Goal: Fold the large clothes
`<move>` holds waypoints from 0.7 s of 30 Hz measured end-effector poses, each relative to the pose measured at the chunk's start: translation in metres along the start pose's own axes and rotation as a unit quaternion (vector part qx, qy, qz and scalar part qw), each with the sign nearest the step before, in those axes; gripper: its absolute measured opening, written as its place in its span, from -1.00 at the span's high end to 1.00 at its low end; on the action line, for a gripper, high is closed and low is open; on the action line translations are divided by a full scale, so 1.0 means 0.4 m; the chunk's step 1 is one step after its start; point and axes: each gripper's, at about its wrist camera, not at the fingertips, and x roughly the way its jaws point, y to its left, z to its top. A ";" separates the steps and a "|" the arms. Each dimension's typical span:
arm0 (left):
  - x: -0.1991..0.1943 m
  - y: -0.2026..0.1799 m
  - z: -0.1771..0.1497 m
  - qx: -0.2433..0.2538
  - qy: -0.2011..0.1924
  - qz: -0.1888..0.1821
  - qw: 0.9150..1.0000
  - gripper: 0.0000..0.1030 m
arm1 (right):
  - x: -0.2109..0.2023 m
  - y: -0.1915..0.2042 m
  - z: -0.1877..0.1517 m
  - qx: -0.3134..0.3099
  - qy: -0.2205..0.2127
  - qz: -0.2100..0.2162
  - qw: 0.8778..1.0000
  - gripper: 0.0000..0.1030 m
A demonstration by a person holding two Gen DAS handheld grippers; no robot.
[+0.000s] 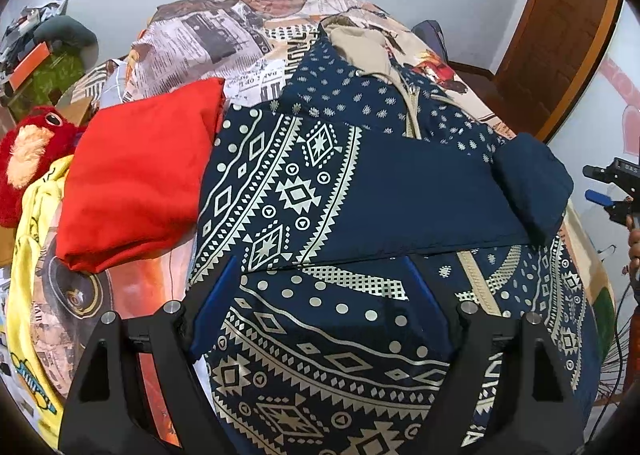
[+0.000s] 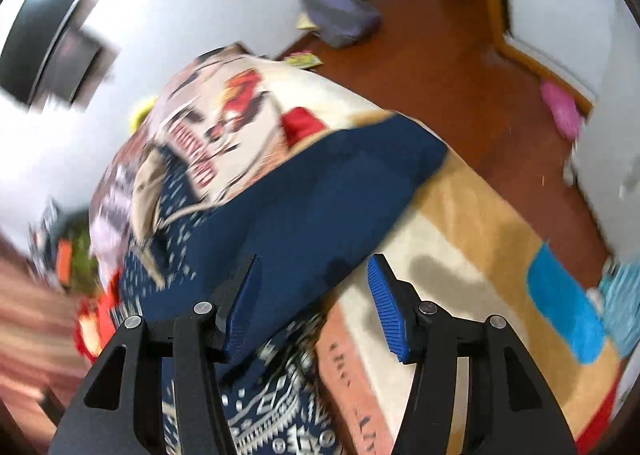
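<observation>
The printed bedspread [image 1: 224,35] bears a navy patterned jacket [image 1: 320,183] and red garment [image 1: 136,179].

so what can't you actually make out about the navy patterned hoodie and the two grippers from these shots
- Navy patterned hoodie, left wrist view: its near hem is cut off by the bottom edge and hidden behind the open left gripper.
- Right wrist view: motion blur smears the hoodie's print and beige hood; whether the open right gripper touches the plain navy sleeve is unclear.
- Folded red garment: its type cannot be told.
</observation>
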 end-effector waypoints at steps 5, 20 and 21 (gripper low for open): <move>0.035 0.011 -0.001 -0.011 0.011 -0.005 1.000 -0.58 | 0.090 -0.048 0.020 0.051 0.019 -0.006 0.999 0.01; 0.028 0.038 -0.025 -0.004 0.005 -0.005 1.000 -0.58 | 0.022 0.111 0.035 -0.061 -0.074 -0.087 0.992 0.90; 0.022 0.041 -0.026 -0.003 0.002 -0.007 1.000 -0.58 | -0.007 0.152 0.027 -0.083 -0.083 -0.076 0.990 0.90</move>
